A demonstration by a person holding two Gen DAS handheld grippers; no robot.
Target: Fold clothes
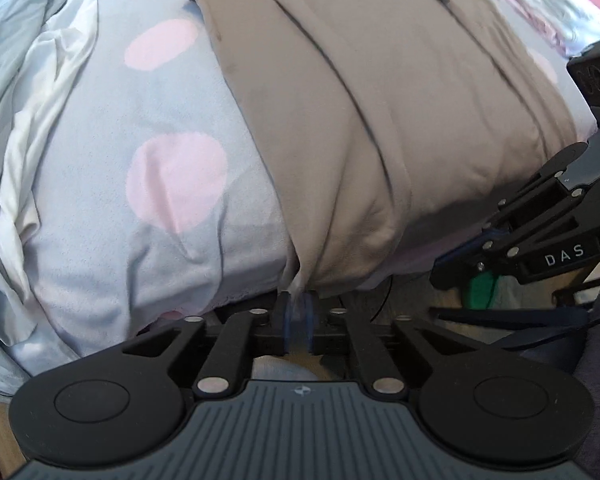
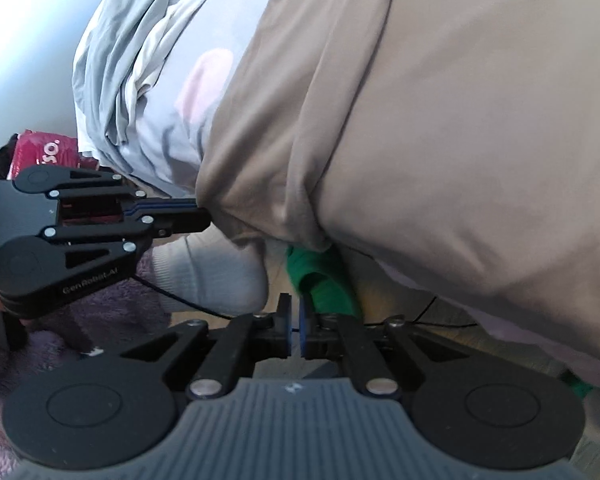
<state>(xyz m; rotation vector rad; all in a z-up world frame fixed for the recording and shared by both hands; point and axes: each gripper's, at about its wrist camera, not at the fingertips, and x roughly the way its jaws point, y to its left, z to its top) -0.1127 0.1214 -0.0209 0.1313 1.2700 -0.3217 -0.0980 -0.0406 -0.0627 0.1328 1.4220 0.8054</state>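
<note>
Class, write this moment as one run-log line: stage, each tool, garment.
stage: gripping hem | left tool: pinching taupe garment hem at bed edge | right tool: slightly open, empty

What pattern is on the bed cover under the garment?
The bed cover is pale blue-grey with large pink dots, clearest in the left wrist view.

One taupe garment (image 1: 380, 120), two grippers (image 1: 298, 320) (image 2: 295, 322)
</note>
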